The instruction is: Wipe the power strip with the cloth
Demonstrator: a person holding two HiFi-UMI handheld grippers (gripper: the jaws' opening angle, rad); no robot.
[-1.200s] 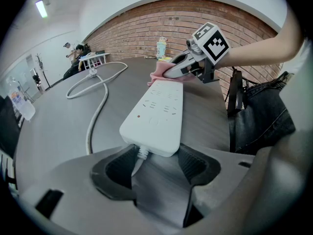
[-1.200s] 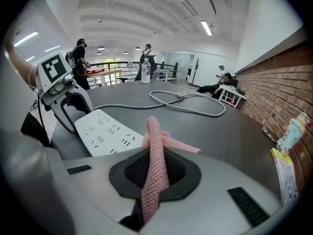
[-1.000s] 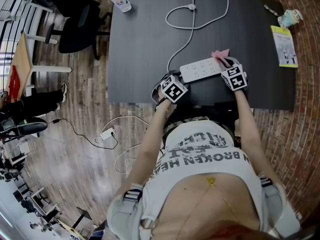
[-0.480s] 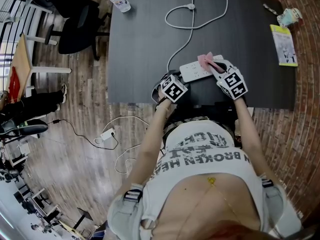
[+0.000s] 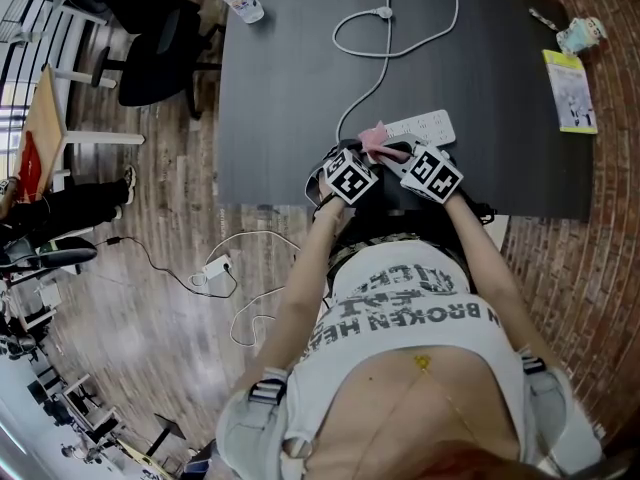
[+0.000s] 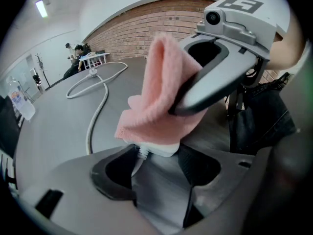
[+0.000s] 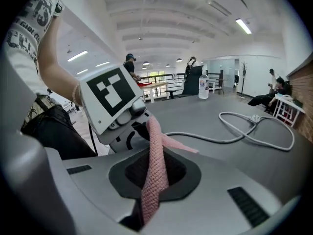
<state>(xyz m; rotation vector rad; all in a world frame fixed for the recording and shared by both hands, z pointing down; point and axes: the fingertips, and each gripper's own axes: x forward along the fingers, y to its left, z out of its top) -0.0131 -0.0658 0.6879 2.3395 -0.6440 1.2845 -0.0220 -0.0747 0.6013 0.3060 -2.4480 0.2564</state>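
cloth [image 5: 375, 140]: pink, fine waffle weave | power strip [image 5: 428, 127]: white | cable [image 6: 94, 116]: white | worktop [image 5: 290, 88]: plain dark grey | left tongs [image 6: 156, 155], right tongs [image 7: 154, 180]: grey bodies, cubes with black squares on white | floor [image 5: 150, 268]: brown wood planks | booklet [image 5: 570, 93]: yellow | brick wall [image 6: 146, 28]: red-brown, pale mortar | shirt [image 5: 410, 298]: white, black lettering

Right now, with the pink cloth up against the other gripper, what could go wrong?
The right gripper, shut on the pink cloth, is almost against the left gripper, which pinches the cord end of the power strip; they may well collide. The cloth could also snag on the cord there, or a push might tug the strip out of the left jaws.
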